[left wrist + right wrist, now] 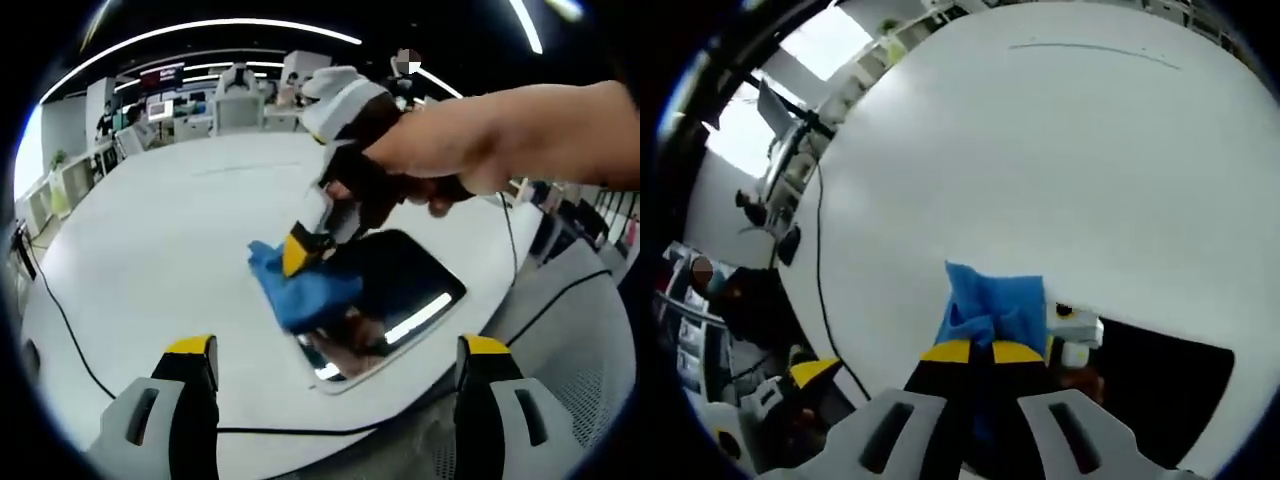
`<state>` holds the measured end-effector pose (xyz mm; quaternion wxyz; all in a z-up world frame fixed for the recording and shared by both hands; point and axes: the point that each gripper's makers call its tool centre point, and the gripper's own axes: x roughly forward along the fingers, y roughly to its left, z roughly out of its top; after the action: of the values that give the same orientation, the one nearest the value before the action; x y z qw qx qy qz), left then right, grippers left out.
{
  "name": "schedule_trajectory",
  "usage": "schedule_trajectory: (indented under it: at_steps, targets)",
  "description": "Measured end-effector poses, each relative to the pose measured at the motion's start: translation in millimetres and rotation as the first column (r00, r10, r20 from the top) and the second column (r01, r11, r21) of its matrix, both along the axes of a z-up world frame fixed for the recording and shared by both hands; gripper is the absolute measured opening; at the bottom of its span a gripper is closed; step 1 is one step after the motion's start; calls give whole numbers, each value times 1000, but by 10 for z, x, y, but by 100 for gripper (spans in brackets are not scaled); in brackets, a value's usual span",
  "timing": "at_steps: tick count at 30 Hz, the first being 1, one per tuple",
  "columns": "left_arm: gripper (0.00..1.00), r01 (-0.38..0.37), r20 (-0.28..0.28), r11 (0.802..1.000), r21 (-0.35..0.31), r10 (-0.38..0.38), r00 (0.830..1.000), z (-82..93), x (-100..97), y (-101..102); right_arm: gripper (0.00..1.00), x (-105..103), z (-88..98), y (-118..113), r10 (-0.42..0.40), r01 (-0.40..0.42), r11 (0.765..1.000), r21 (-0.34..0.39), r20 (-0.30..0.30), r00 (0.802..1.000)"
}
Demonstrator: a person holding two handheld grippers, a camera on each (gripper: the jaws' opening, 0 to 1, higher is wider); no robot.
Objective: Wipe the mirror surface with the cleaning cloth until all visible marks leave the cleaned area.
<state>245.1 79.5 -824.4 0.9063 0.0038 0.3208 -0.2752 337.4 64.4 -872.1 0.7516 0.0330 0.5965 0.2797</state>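
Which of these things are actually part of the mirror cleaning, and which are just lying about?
Part of the job:
- mirror
- blue cloth, pinched in the right tool
- left tool, open, hovering near the mirror

Just lying about:
- black cable across the white table
- office desks behind

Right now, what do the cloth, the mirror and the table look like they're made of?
Cloth: soft blue fabric, matte, bunched in folds. Mirror: likely glass, glossy, reflecting ceiling lights as a bright bar. Table: smooth white top, faint sheen; material unclear, perhaps laminate.
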Motion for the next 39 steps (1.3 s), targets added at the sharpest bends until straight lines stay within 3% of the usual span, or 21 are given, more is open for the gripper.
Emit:
schedule_trajectory:
  at_steps: [9,19,28,39]
  targets:
    - [99,-5,3,1000,2,5,1000,9,1,14,0,-263,-11,86,68,-68,998,4,-4,998]
    - [99,-10,2,1000,3,10,1000,7,3,28,0,-296,18,-1,91,-91,996,15,16,996]
    - [99,-8,3,1000,7,8,1000,-2,4,32,0,-222,21,-645,9,-9,1000,30,12,1000]
    - [99,-7,2,1000,7,7,1000,-2,-4,34,0,-148,-26,-1521,-85,85,996,-12,8,996]
